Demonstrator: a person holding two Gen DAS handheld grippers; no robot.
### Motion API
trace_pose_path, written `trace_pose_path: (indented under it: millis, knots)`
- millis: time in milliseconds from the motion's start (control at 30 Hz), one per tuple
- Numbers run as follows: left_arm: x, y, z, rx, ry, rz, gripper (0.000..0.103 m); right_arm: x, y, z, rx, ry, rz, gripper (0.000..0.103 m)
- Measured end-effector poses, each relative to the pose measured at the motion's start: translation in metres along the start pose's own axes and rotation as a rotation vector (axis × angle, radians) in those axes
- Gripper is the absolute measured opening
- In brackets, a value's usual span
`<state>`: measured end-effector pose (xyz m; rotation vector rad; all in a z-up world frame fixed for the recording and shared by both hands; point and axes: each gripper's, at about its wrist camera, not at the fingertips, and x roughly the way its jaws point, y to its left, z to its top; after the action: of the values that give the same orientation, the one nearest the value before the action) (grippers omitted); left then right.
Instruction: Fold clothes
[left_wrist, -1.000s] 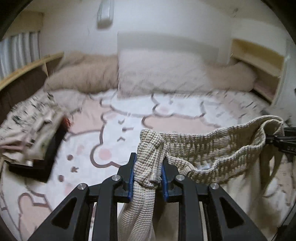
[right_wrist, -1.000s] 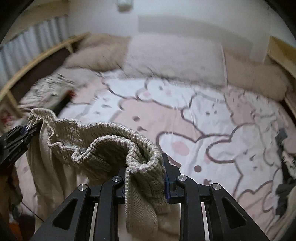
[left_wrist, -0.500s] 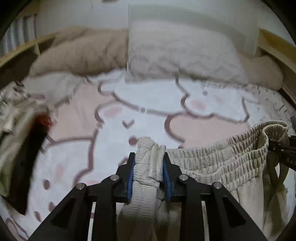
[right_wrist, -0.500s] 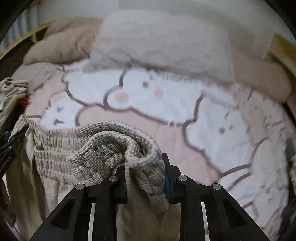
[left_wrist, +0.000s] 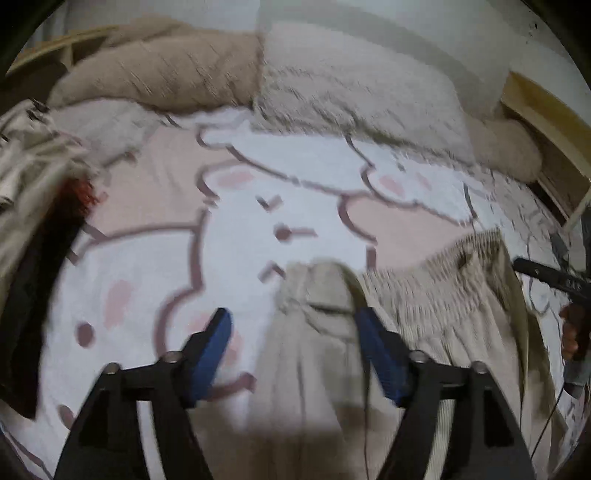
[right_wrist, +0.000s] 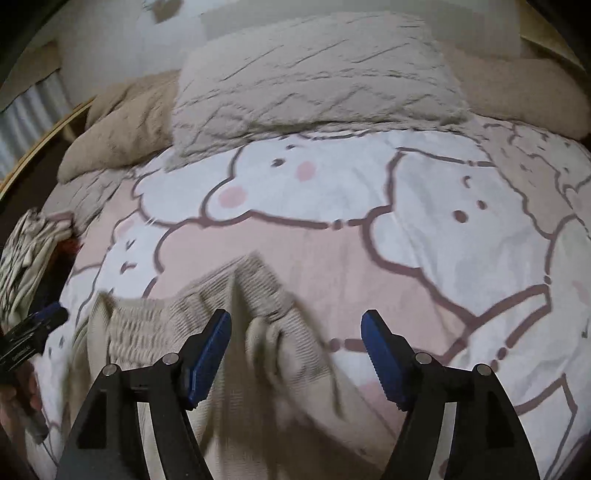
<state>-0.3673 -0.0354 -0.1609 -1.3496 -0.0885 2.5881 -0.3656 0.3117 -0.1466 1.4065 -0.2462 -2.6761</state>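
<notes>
Pants (left_wrist: 436, 295) lie on the bed (left_wrist: 303, 177), spread out with the stretchy waist toward the pillows (right_wrist: 314, 74), so I think they are laid down but not folded yet, and all the folds are left to do. On the left, the left gripper (left_wrist: 291, 332) is spread wide and holds nothing, though one blue pad seems to brush the waist corner; the blur makes that hard to tell. On the right, the right gripper (right_wrist: 295, 332) is wide too, empty, just above the other waist corner.
</notes>
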Motion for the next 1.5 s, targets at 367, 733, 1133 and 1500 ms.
trace_pose_path:
  millis: [367, 733, 1133, 1500]
  knots:
    - [0.052, -0.006, 0.008, -0.021, 0.053, 0.125, 0.047, 0.056, 0.013, -0.010, -0.068, 0.059, -0.142, 0.018]
    - [0.074, -0.011, 0.031, 0.121, 0.020, 0.229, 0.047, 0.092, -0.013, 0.018, -0.060, 0.098, -0.283, 0.015]
    - [-0.014, -0.005, -0.015, 0.118, 0.017, 0.059, 0.050, -0.037, -0.076, -0.012, 0.030, 0.028, -0.148, 0.071]
    - [-0.123, 0.008, -0.125, 0.059, 0.051, -0.007, 0.056, -0.152, -0.119, -0.176, 0.096, 0.097, -0.072, 0.071]
